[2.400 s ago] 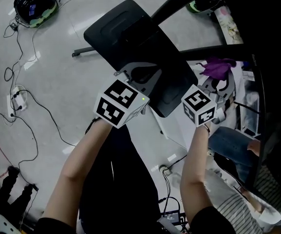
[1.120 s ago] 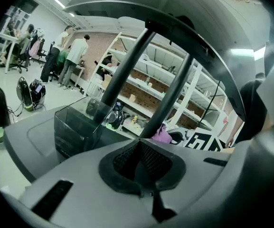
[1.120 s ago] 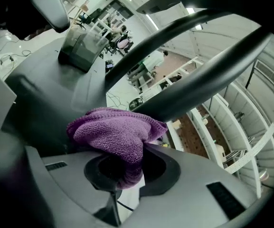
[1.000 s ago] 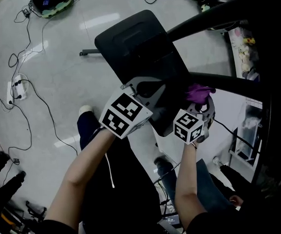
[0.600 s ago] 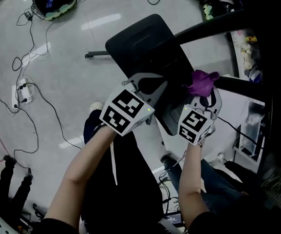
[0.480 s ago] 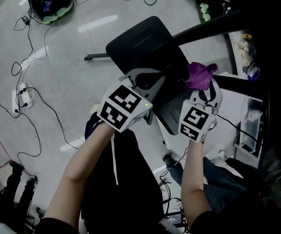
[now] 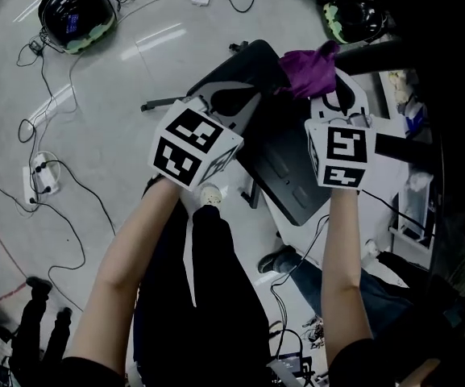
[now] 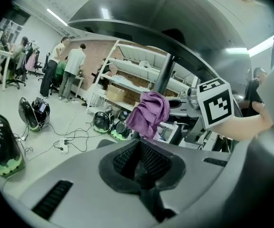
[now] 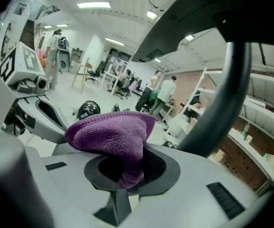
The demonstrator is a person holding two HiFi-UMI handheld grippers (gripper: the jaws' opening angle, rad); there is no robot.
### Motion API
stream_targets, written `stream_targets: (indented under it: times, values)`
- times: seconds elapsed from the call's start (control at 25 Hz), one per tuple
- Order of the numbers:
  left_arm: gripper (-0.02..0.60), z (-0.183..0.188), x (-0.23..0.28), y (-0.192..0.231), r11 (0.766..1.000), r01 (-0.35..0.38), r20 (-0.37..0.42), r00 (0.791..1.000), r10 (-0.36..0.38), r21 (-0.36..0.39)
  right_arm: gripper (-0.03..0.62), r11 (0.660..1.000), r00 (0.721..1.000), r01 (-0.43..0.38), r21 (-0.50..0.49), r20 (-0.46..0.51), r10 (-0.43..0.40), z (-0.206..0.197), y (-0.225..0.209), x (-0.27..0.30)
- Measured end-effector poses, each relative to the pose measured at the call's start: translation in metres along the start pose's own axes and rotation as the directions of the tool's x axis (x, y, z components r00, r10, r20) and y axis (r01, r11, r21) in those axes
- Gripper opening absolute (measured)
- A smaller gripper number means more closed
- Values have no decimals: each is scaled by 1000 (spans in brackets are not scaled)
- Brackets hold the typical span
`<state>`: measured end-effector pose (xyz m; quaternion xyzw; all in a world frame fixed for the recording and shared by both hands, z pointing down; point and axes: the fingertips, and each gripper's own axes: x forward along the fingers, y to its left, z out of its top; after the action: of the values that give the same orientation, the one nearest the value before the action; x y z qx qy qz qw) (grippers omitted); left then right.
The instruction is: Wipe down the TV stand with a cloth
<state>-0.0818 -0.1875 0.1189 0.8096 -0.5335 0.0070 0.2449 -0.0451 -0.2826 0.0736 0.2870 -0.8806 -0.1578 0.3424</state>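
Note:
The black TV stand shows in the head view as a flat base plate [image 7: 284, 164] and a dark pole [image 7: 385, 53] crossing the upper right. My right gripper [image 7: 324, 85] is shut on a purple cloth [image 7: 303, 69], held over the plate's far end close to the pole. In the right gripper view the cloth [image 9: 109, 133] bulges out of the right gripper [image 9: 127, 177], with the pole [image 9: 217, 94] curving past on the right. My left gripper [image 7: 236, 103] hovers over the plate's left side. The left gripper [image 8: 139, 158] is shut with nothing in it, and the cloth [image 8: 148, 113] hangs ahead of it.
Black helmet-like headsets [image 7: 69, 10] [image 7: 353, 14] lie on the pale floor, along with cables and a power strip [image 7: 39, 180]. Another person's legs [image 7: 353, 289] stand at the lower right. Shelving [image 8: 127, 84] and several people [image 8: 72, 70] are in the background.
The right gripper has carried the cloth from beside the base plate's near edge up to its far end by the pole. The left gripper moved the same way, still shut.

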Motion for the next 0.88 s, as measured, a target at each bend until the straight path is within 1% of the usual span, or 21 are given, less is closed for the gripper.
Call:
stream_targets:
  times: [0.12, 0.2, 0.28, 0.4, 0.52, 0.6, 0.72, 0.8, 0.88]
  values:
    - [6, 1, 4, 16, 1000, 0, -12, 1000, 0, 6, 77, 995, 995, -101, 12, -11, 102, 15, 9, 32]
    - [6, 0, 7, 27, 1000, -3, -23, 1000, 4, 10, 77, 985, 984, -171, -5, -47, 171, 18, 17, 53]
    - [6, -1, 11, 40, 1000, -11, -32, 999, 12, 8, 77, 973, 969, -228, -29, -108, 223, 14, 25, 73]
    - [6, -4, 17, 58, 1000, -24, -45, 999, 24, 4, 77, 949, 933, -310, -54, -210, 292, 4, 41, 97]
    - [6, -8, 22, 74, 999, -41, -56, 998, 41, 6, 77, 922, 886, -387, -34, -292, 361, -4, 60, 121]
    - [6, -13, 24, 82, 999, -49, -63, 997, 48, -1, 77, 904, 847, -426, -36, -366, 385, -12, 71, 136]
    - [6, -20, 24, 90, 998, -54, -76, 996, 52, -21, 77, 877, 789, -467, -108, -499, 359, -26, 77, 152]
    - [6, -23, 23, 93, 998, -57, -81, 995, 54, -35, 77, 844, 740, -514, -154, -577, 346, -34, 80, 158]
    - [6, -26, 21, 96, 997, -59, -85, 995, 55, -45, 77, 812, 689, -556, -177, -645, 331, -43, 82, 160]
